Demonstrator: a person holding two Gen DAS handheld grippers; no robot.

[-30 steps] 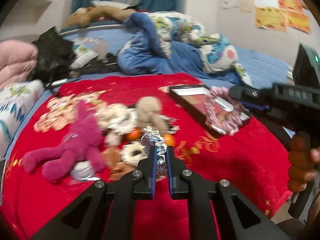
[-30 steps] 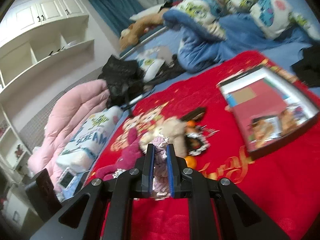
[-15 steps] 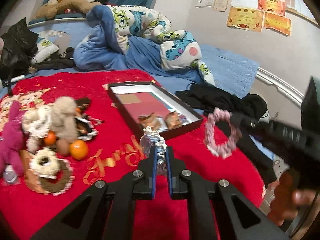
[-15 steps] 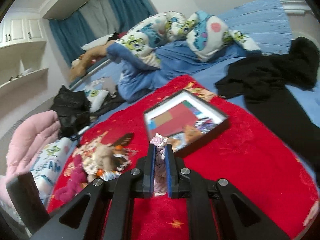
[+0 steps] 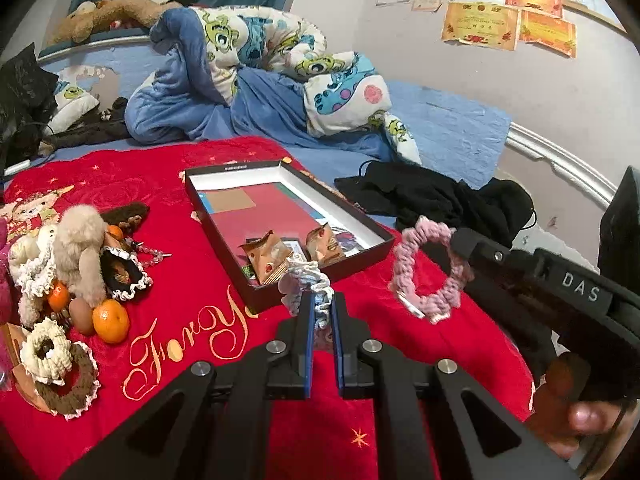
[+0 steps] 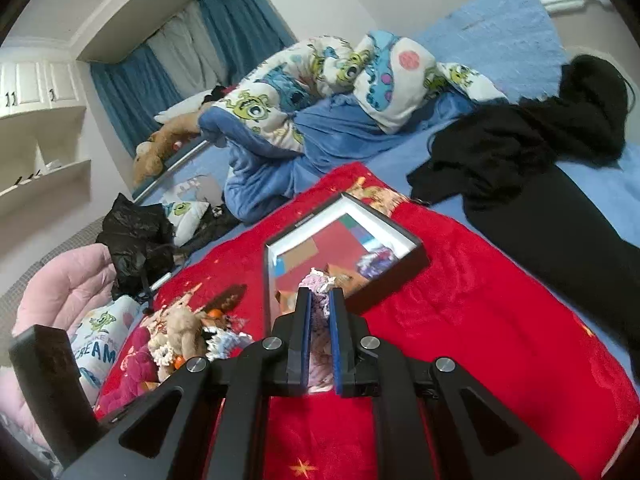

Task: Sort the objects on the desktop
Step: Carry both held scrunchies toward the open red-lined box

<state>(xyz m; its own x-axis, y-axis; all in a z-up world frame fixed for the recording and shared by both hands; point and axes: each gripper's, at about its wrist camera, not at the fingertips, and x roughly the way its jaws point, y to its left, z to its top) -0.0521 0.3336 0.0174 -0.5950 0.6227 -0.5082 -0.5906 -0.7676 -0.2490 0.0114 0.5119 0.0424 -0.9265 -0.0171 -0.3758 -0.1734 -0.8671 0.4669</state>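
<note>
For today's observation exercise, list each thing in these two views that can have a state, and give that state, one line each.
Left gripper: shut on the blue-white scrunchie.
Right gripper: shut on the pink scrunchie, which hangs above the red blanket.
Black box: open, snack packets inside.
Curtains: drawn.

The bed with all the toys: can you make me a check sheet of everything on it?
Surface: red blanket over a blue bed.
Job's things: open box holding snack packets; white-blue scrunchie; pink scrunchie.
Clutter: pile of plush toys, oranges and more scrunchies, left of the box.
Grippers: left gripper shut on the white-blue scrunchie; right gripper shut on the pink scrunchie.
Cables: thin black cord by the black clothes.
Surroundings: cartoon duvet, curtains, certificates on the wall.
</note>
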